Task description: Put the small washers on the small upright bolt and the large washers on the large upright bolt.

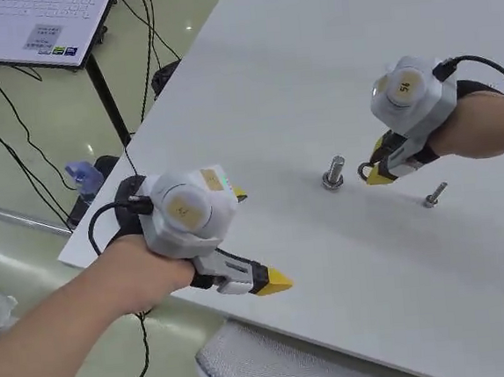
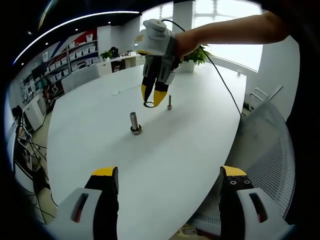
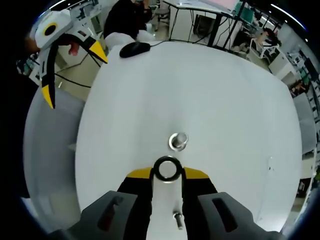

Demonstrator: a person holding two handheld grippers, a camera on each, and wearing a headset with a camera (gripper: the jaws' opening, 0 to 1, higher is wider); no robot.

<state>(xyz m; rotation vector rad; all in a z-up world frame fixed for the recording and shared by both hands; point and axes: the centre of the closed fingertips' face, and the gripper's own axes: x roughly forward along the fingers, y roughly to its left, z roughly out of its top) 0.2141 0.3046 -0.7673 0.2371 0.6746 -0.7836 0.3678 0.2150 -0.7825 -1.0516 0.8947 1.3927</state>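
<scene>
White bench (image 1: 269,81) carries both bolts. Left gripper (image 2: 169,175) hangs near its edge, fingers wide and empty. Right gripper (image 3: 167,173) pinches a washer (image 3: 155,169) just beside the large bolt (image 1: 334,172), which stands shank-up. The small bolt (image 1: 434,195) looks bare. The washer is held flat, its hole axis roughly vertical, and I judge the threading not yet done

The large bolt (image 1: 334,172), silver, stands upright, with a dark washer (image 3: 166,168) held aloft just beside it; the small bolt (image 1: 435,194) stands nearby.

Bright, even daylight; blown-out windows (image 2: 240,52) at 1 o'clock in left gripper view. Soft shadows on table (image 1: 313,77). Sharp centres, fisheye-bent edges.
</scene>
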